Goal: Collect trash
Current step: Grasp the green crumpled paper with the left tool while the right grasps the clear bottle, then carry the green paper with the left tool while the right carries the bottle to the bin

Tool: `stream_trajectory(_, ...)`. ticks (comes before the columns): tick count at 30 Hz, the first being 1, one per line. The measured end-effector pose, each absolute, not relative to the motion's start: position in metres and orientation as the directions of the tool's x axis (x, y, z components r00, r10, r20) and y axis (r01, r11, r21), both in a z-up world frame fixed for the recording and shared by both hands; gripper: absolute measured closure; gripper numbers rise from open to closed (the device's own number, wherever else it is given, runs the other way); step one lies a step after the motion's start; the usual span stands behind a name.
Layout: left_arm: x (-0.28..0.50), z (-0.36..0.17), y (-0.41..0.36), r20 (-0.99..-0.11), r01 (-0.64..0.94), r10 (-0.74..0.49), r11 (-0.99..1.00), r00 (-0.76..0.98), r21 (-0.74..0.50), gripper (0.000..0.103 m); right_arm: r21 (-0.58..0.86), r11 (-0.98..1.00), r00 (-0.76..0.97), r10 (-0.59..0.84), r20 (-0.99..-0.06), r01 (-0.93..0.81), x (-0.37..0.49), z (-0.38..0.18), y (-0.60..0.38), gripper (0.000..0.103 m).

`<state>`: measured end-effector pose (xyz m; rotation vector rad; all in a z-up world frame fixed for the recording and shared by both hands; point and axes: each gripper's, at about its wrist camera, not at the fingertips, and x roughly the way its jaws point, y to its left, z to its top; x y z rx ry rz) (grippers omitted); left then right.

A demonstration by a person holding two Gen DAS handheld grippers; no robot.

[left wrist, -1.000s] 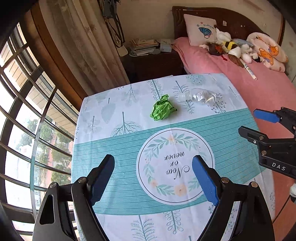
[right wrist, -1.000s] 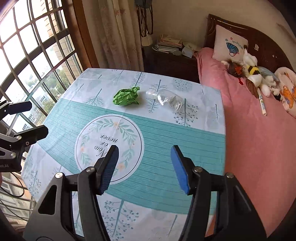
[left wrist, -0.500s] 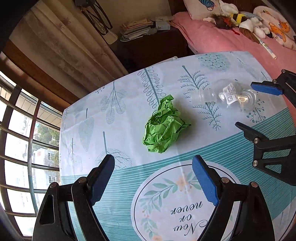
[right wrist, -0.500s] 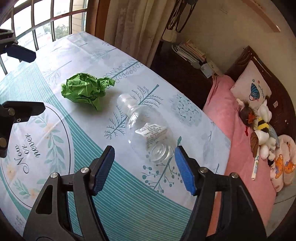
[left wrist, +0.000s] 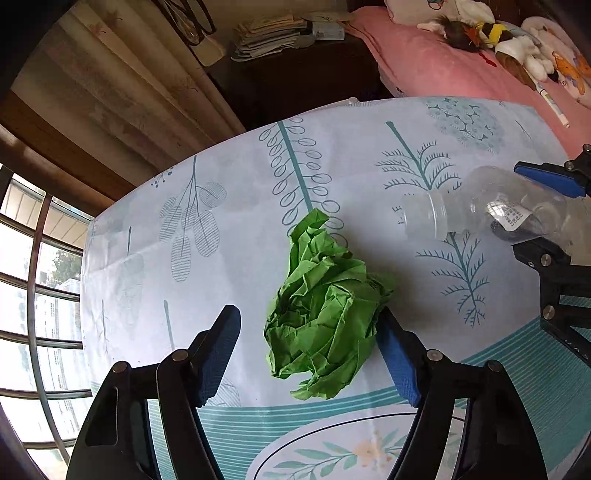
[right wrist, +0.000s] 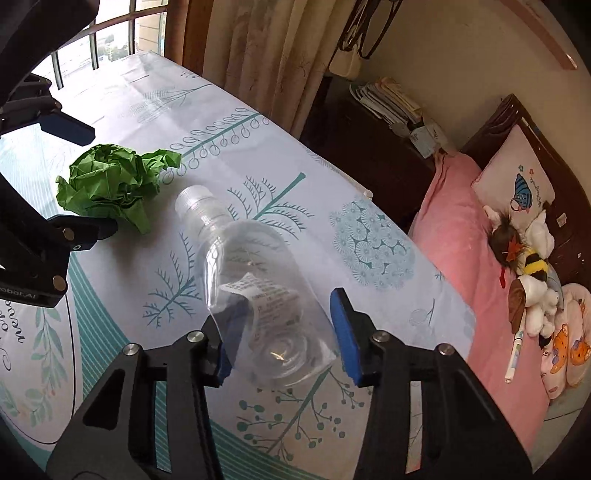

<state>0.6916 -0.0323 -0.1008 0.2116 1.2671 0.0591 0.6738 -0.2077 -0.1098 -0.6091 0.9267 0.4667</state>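
Note:
A crumpled green paper ball (left wrist: 325,314) lies on the table with the leaf-print cloth (left wrist: 229,229). My left gripper (left wrist: 308,350) is open around it, right pad touching the paper, left pad apart. A clear plastic bottle (right wrist: 255,284) lies on its side to the right, neck toward the paper. My right gripper (right wrist: 282,330) is open with the bottle's base between its blue pads. The paper ball also shows in the right wrist view (right wrist: 110,184), and the bottle in the left wrist view (left wrist: 480,218). Each gripper shows in the other's view, the left (right wrist: 55,177) and the right (left wrist: 535,214).
A bed with a pink cover (right wrist: 476,266) and soft toys (right wrist: 528,273) stands right of the table. A dark nightstand with stacked papers (left wrist: 273,33) stands behind it. Curtains (left wrist: 140,81) and a barred window (left wrist: 33,295) are to the left.
Both grippers moved forward and down over the table. The left one now straddles the green paper ball and the right one straddles the bottle's base. Neither has shut.

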Motion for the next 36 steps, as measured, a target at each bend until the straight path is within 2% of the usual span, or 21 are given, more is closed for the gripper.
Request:
stream_trajectory(1, 0.693, -0.101, -0.031, -0.945, 0.07, 0.135, 0.984, 0.298, 0.163, 0.041, -0.258, 0.751, 0.514, 0.124, -0.849, -0.607, 0.675, -0.107, -0.211, 0.06)
stream_trajectory(2, 0.693, -0.1, -0.031, -0.95, 0.064, 0.113, 0.988, 0.292, 0.137, 0.056, -0.235, 0.763, 0.504, 0.135, -0.853, -0.602, 0.678, -0.106, -0.214, 0.061)
stream_trajectory(3, 0.692, -0.1, -0.031, -0.952, 0.055, 0.104, 0.991, 0.287, 0.125, 0.061, -0.211, 0.777, 0.495, 0.146, -0.856, -0.594, 0.679, -0.104, -0.217, 0.061)
stream_trajectory(6, 0.684, -0.097, -0.033, -0.949, 0.054, 0.105, 0.991, 0.297, 0.126, 0.065, -0.127, 0.816, 0.46, 0.183, -0.869, -0.564, 0.678, -0.099, -0.226, 0.061)
stream_trajectory(13, 0.639, -0.089, -0.042, -0.947, 0.076, 0.098, 0.989, 0.307, 0.127, 0.067, -0.001, 0.87, 0.407, 0.23, -0.884, -0.493, 0.656, -0.09, -0.242, 0.061)
stream_trajectory(20, 0.565, -0.06, -0.052, -0.942, 0.077, 0.041, 0.995, 0.333, 0.07, 0.067, 0.062, 0.885, 0.406, 0.272, -0.872, -0.461, 0.584, -0.063, -0.242, 0.061)
stream_trajectory(28, 0.432, -0.007, -0.045, -0.924, 0.069, -0.032, 0.998, 0.382, -0.006, 0.067, 0.109, 0.909, 0.448, 0.299, -0.842, -0.402, 0.471, -0.017, -0.235, 0.061)
stream_trajectory(36, 0.275, 0.046, -0.027, -0.882, 0.09, -0.042, 0.996, 0.47, 0.0, 0.067, 0.148, 0.929, 0.5, 0.312, -0.808, -0.34, 0.324, 0.03, -0.217, 0.061)
